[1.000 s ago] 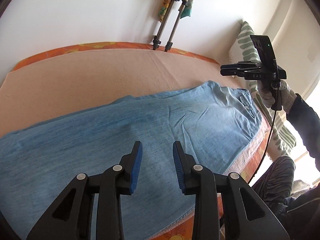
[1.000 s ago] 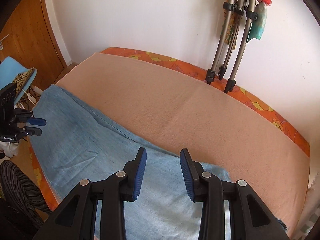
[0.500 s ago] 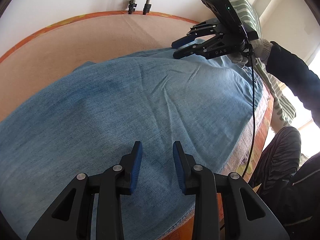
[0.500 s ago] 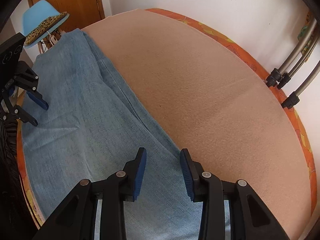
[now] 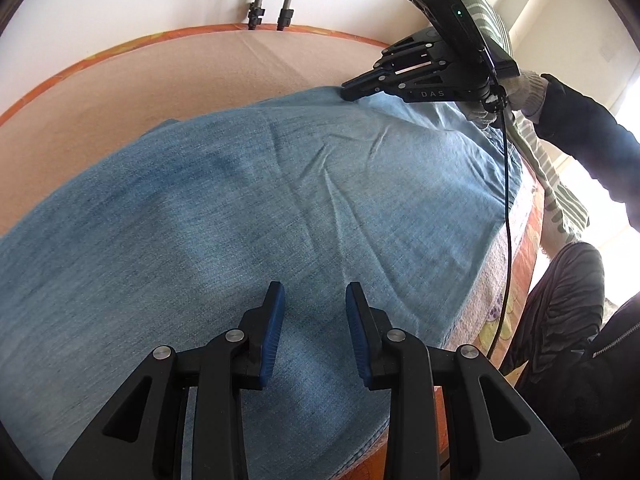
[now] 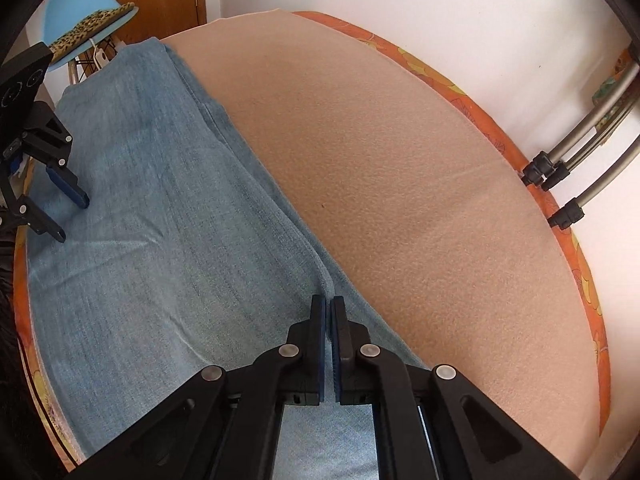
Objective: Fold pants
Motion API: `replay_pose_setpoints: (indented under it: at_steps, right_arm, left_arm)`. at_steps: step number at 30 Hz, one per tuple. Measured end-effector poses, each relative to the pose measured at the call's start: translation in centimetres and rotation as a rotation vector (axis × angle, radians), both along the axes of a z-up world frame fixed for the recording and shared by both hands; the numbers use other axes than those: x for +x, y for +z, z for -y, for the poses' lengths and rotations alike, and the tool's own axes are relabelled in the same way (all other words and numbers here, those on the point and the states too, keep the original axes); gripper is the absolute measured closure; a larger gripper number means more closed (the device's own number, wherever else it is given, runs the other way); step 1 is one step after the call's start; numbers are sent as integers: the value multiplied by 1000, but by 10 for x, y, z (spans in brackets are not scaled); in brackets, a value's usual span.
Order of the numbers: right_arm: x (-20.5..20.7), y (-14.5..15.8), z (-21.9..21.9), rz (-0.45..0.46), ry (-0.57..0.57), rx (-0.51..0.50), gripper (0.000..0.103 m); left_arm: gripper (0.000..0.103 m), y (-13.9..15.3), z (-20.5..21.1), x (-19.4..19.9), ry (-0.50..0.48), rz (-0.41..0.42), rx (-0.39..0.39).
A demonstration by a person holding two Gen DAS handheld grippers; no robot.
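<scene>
Pants: I see the light blue denim pants (image 5: 248,216) lying flat along the near side of the bed, on a peach blanket (image 6: 400,168) that covers the rest of the surface up to the wall.
Right gripper: my right gripper (image 6: 329,312) has just been closing, and its blue pads now stand nearly together at the far long edge of the pants. A thin ridge of denim runs up to the tips; I cannot tell for certain whether the pads pinch it. In the left wrist view the same gripper (image 5: 352,90) points down at that far edge, tips touching the cloth.
Left gripper: my left gripper (image 5: 314,300) stands narrowly apart, its pads just over the denim near the near edge, with only flat cloth beneath the gap and nothing clamped. From the right wrist view (image 6: 68,216) its fingers lean over the near part of the pants.
Right hand: a gloved hand (image 5: 520,88) with a dark sleeve holds the right tool.
Bed edge: an orange patterned sheet (image 6: 580,240) shows along the wall side.
Wall: grey tripod legs (image 6: 588,156) lean against it.
Room corner: a blue chair (image 6: 80,4) stands past the end of the bed.
Pillow: a green striped pillow (image 5: 480,4) lies behind the right tool.
</scene>
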State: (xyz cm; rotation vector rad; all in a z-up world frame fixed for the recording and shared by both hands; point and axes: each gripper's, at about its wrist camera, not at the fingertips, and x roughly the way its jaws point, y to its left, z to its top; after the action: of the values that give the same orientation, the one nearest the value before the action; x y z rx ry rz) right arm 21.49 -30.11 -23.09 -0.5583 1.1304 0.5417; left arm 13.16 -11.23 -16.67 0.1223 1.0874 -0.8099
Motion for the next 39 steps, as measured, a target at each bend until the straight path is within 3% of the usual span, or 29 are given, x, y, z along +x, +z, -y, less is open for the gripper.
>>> replay_pose_setpoints:
  at_steps: [5,8,11,16,19,23,26,30,35,39]
  right_arm:
    - [5,12,14,45,-88,25,103]
    - [6,2,10,2,-77,16,103]
    - [3,24,25,44,-175,54,81]
    - [-37,81,80,136,-372,163,73]
    - [-73,106,120,183,-527,193,66]
    - [-127,121,178,219,-780,184,49]
    - [-174,120,230,230,-1000,180,45]
    - [-226,105,298,227,-1271,205,41]
    - [-253,70,343,144,-1410,200,41]
    - [-259,42,357,70,-1426,273,38]
  left_arm:
    - [73,0,7,-4,-5,12,22]
    - [73,4,8,-5,1,10,33]
    - [73,14,14,-12,-24,37,36]
    - [73,28,42,-30,-103,79,17]
    - [65,32,70,-43,-167,106,4]
    - [64,31,110,-56,-270,113,-6]
    - [63,27,143,-67,-357,107,-4]
    - [63,23,177,-69,-404,88,-21]
    - [63,20,202,-73,-442,102,-14]
    - [63,13,211,-71,-448,88,-4]
